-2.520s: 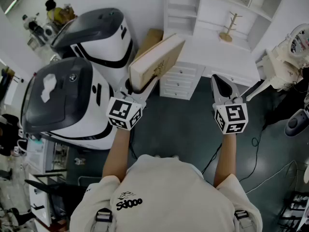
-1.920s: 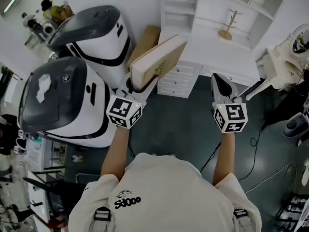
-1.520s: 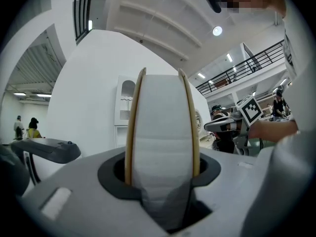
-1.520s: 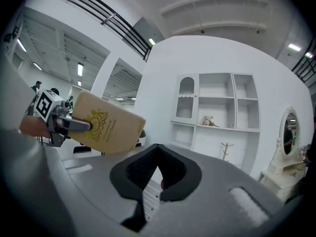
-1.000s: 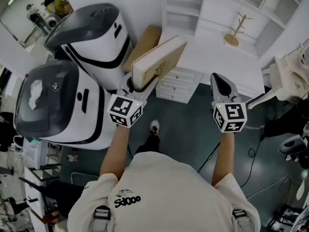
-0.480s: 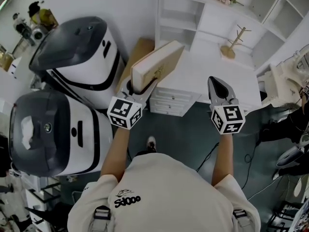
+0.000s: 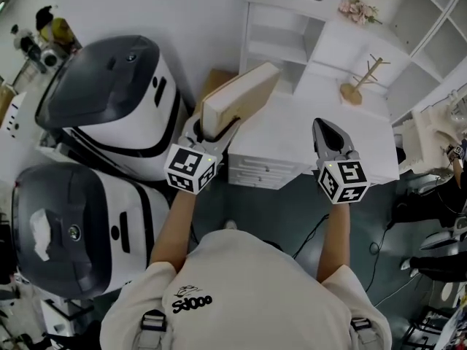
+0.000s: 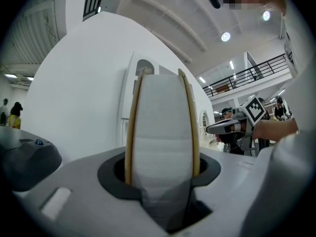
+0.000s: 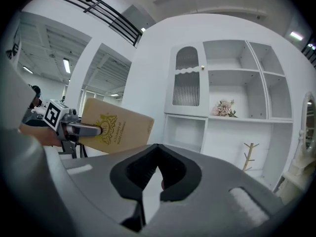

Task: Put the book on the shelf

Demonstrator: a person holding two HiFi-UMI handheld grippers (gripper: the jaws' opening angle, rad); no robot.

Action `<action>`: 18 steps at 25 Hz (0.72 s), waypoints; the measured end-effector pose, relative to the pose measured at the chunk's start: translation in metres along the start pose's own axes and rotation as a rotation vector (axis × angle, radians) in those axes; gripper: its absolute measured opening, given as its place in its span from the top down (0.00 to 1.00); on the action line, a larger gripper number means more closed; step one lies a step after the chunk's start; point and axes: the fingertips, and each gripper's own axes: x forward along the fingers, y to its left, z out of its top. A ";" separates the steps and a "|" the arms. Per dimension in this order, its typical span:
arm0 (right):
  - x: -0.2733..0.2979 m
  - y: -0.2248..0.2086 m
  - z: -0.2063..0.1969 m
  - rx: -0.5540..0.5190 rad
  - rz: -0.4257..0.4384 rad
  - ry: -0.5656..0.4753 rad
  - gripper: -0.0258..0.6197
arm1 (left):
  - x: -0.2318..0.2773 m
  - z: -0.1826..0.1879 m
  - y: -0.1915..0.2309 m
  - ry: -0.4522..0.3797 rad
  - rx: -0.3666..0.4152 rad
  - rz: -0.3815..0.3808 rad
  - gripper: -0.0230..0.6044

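Observation:
A thick tan hardback book point(image 7: 237, 97) is clamped between the jaws of my left gripper point(image 7: 211, 126) and held out level, spine side toward the white shelf unit point(image 7: 288, 39). In the left gripper view the book's white page block point(image 8: 160, 132) fills the gap between both jaws. In the right gripper view the book's gold-printed cover point(image 9: 116, 127) shows at left. My right gripper point(image 7: 326, 131) hovers over the white desk top point(image 7: 306, 133) with its jaws together and nothing in them. The shelf's open compartments point(image 9: 222, 102) lie straight ahead of the right gripper point(image 9: 157, 154).
Two big white and dark-grey pod-shaped machines point(image 7: 117, 93) point(image 7: 66, 224) stand at left. A cardboard box point(image 7: 211, 86) leans beside the desk. A small wooden stand point(image 7: 357, 86) and pink flowers point(image 7: 357, 9) sit on the unit. Drawers point(image 7: 263, 172) are under the desk top.
The person has walked toward the white unit: both grippers, earlier over the dark floor before the drawers, are now over the desk top. The book stays held the same way.

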 end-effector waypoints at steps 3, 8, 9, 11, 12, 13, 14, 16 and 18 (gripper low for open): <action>0.018 -0.007 0.003 -0.012 -0.005 0.011 0.96 | 0.018 0.000 0.014 0.010 0.011 -0.004 0.58; 0.038 -0.031 -0.005 0.039 -0.037 0.027 0.96 | 0.047 0.000 0.029 0.028 0.069 -0.004 0.58; 0.042 -0.037 -0.009 0.055 -0.042 0.030 0.96 | 0.054 0.001 0.032 0.030 0.087 -0.003 0.58; 0.051 -0.049 -0.017 0.081 -0.046 0.039 0.96 | 0.069 0.002 0.038 0.037 0.128 0.003 0.58; 0.056 -0.055 -0.022 0.091 -0.047 0.045 0.96 | 0.077 0.003 0.041 0.041 0.152 0.008 0.58; 0.061 -0.062 -0.026 0.097 -0.046 0.050 0.96 | 0.087 0.004 0.043 0.044 0.179 0.013 0.58; 0.066 -0.069 -0.030 0.099 -0.045 0.054 0.96 | 0.097 0.005 0.046 0.047 0.206 0.018 0.58; 0.077 -0.083 -0.035 0.096 -0.036 0.061 0.96 | 0.119 0.005 0.050 0.059 0.254 0.026 0.58; 0.088 -0.096 -0.038 0.092 -0.018 0.060 0.96 | 0.141 0.004 0.055 0.081 0.299 0.036 0.58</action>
